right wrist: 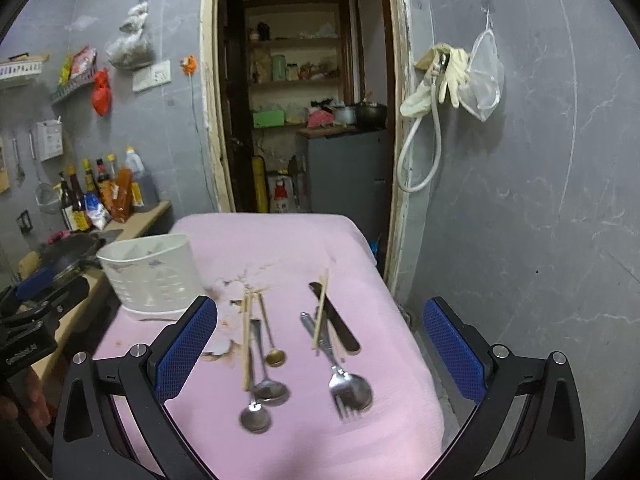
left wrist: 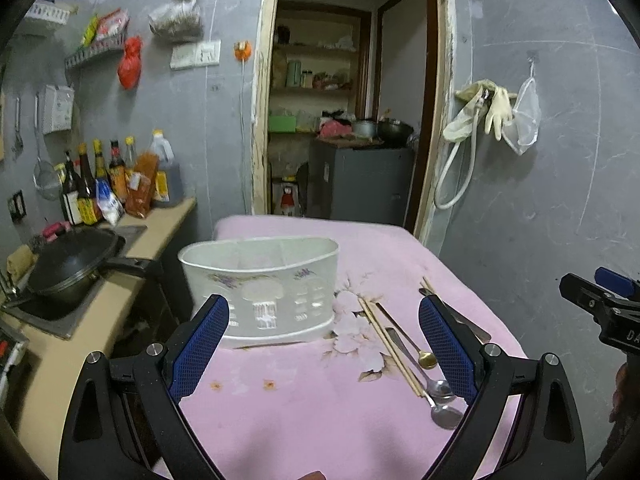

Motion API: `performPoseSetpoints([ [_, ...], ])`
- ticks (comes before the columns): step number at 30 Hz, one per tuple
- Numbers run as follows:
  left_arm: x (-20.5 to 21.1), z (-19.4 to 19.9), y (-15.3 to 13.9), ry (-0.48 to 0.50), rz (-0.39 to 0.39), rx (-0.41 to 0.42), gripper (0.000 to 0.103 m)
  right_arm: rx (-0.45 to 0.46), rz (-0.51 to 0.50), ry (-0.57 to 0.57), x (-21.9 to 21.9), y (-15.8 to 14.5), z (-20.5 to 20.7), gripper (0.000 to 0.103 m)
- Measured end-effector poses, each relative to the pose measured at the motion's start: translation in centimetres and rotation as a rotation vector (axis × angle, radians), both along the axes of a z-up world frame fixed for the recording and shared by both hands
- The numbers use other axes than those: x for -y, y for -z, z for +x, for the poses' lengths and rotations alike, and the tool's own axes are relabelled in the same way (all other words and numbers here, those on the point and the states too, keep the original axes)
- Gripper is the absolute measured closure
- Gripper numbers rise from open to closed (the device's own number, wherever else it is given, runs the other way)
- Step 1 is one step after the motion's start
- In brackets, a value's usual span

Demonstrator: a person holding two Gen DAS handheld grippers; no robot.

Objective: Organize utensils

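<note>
A white utensil holder (left wrist: 260, 284) stands empty at the left of a pink-covered table (left wrist: 304, 412); it also shows in the right wrist view (right wrist: 150, 276). Right of it lie chopsticks (right wrist: 246, 340), a gold spoon (right wrist: 275, 356) and two steel spoons (right wrist: 272, 392). Further right lie a fork (right wrist: 342, 388), another spoon (right wrist: 360, 390), a dark knife (right wrist: 334, 318) and more chopsticks (right wrist: 320, 312). My left gripper (left wrist: 324, 316) is open and empty, above the table before the holder. My right gripper (right wrist: 320, 316) is open and empty above the utensils.
A counter at the left holds a black wok (left wrist: 76, 260) and sauce bottles (left wrist: 100, 184). An open doorway (left wrist: 348, 120) is behind the table. A grey wall with hanging gloves and a hose (left wrist: 480, 116) is at the right. The table's right edge drops to the floor (right wrist: 436, 368).
</note>
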State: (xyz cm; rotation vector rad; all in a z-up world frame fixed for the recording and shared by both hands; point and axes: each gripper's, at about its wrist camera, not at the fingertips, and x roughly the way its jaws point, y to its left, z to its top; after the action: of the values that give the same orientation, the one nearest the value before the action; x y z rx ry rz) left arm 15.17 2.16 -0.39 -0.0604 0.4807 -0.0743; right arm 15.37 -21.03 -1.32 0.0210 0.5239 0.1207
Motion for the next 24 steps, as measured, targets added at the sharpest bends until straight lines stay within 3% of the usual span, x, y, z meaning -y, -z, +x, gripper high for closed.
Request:
performPoseSetpoints([
  [5,1.6,3.8,2.2,-0.006,-0.015,-0.08,0.011,-0.059,0.022,-0.05,2.0,1.8,4.7,0.002],
  [11,3.7,7.9,5.4,-0.032,0.002,-0.14,0.015,-0.178,0.048,-0.145,3.4,4.9,11.1,0.028],
  [14,4.3,9.7,6.9,-0.031,-0.002,-0.178,0.025,-0.223,0.047,-0.199,3.4,6.5,13.8,0.033],
  [17,4.7,11.8,8.4,-0.024,-0.027,-0.231,0.04,-0.276,0.043,-0.25,3.1,8.2,16.5,0.048],
  [19,4.8,13.0,9.3,-0.013,-0.043,-0.273,0.053,-0.314,0.041,-0.275,2.9,9.2,18.1,0.051],
  [24,5.1,15.9,11.4,-0.004,-0.052,-0.358,0.071,-0.409,0.049,-0.31,2.4,11.4,21.5,0.059],
])
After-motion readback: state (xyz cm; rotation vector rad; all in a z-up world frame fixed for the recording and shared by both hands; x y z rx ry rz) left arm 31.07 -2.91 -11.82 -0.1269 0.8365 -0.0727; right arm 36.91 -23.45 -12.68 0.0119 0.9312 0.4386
